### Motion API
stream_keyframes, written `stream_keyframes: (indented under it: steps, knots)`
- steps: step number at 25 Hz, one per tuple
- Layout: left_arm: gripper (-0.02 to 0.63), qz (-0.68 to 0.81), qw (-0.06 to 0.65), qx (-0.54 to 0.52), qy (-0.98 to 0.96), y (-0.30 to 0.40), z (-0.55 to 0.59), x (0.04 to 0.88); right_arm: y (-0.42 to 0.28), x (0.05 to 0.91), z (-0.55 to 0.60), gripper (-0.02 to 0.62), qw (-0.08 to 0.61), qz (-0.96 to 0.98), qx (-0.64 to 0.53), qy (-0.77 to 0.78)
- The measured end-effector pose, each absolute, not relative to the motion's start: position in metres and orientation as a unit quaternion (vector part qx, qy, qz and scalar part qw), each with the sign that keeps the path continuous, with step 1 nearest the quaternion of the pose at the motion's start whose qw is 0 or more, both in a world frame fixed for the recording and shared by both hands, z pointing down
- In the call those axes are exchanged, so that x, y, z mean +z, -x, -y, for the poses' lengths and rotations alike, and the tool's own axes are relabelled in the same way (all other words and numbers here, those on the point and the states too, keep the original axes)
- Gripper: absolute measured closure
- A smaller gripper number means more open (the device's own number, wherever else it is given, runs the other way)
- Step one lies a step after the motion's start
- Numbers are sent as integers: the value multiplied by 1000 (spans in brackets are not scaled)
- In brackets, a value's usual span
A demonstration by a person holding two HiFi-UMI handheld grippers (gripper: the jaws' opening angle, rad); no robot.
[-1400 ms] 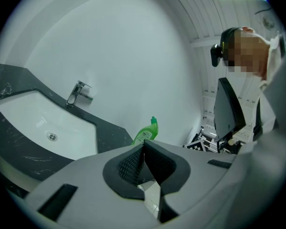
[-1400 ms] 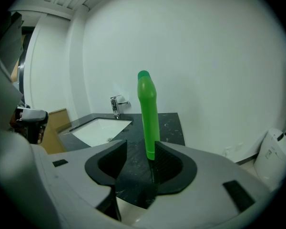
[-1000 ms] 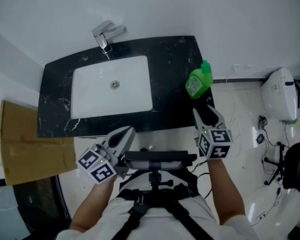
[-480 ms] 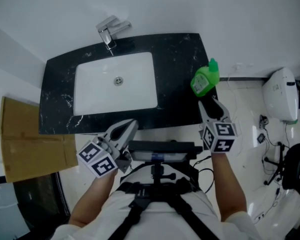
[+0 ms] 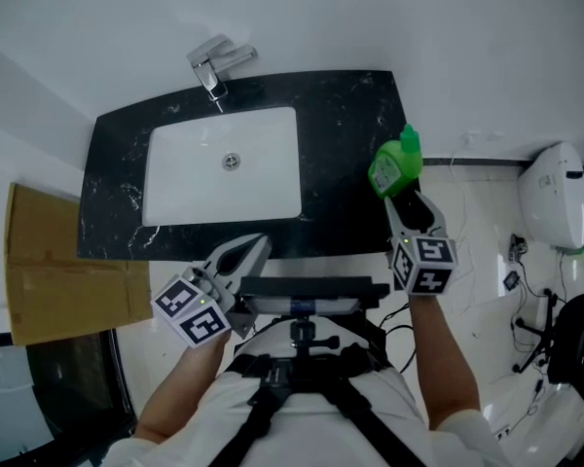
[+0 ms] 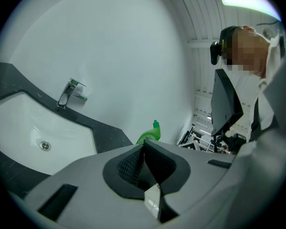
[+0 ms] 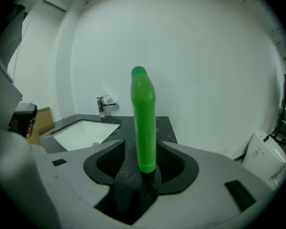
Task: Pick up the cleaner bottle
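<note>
The green cleaner bottle [image 5: 393, 166] stands upright at the right end of the black counter [image 5: 341, 125]. My right gripper [image 5: 410, 202] sits just in front of it, tilted down, jaws around its base. In the right gripper view the bottle [image 7: 143, 123] rises edge-on between the jaws of the right gripper [image 7: 142, 146]; they are opening, with a gap on each side, so nothing presses it. My left gripper [image 5: 256, 248] hovers at the counter's front edge, held level. In its own view the left gripper [image 6: 144, 146] has its jaws shut and empty, with the bottle [image 6: 150, 133] far beyond them.
A white sink [image 5: 175, 178] with a chrome faucet [image 5: 214, 66] fills the counter's left half. Flat cardboard [image 5: 49, 270] leans at the left. A white fixture [image 5: 550, 197] and cables lie on the floor at the right. A wall backs the counter.
My right gripper has moved forward until its jaws reach around the bottle's base, and they look slightly wider. The left gripper shifted a little along the counter's front edge.
</note>
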State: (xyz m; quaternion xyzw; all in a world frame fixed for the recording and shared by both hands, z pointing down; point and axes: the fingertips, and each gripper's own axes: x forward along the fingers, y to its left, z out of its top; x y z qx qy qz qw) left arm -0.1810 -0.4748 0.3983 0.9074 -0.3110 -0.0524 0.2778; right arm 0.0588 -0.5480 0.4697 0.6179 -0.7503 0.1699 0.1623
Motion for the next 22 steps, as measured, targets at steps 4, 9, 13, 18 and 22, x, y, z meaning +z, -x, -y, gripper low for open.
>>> stream_keyframes:
  steps: [4,9,13,18,22]
  knots:
    - [606,313,279,-51,-907,176,478,399,-61,472,555,353,152,755,172,-614]
    - [606,314,281,-47,-906,173,478,399,-56,478,567,334,152,763,168,-606]
    - [606,320,280,-45,-904,172,480,399,-54,483,575,334,154,764,170,-603]
    - [606,327,282,-46,-901,172,479,399,-54,490,580,334,159,765,172,-600]
    - [606,330,283,-46,-899,173,477,400,-53,497,586,334,167,765,171,-598]
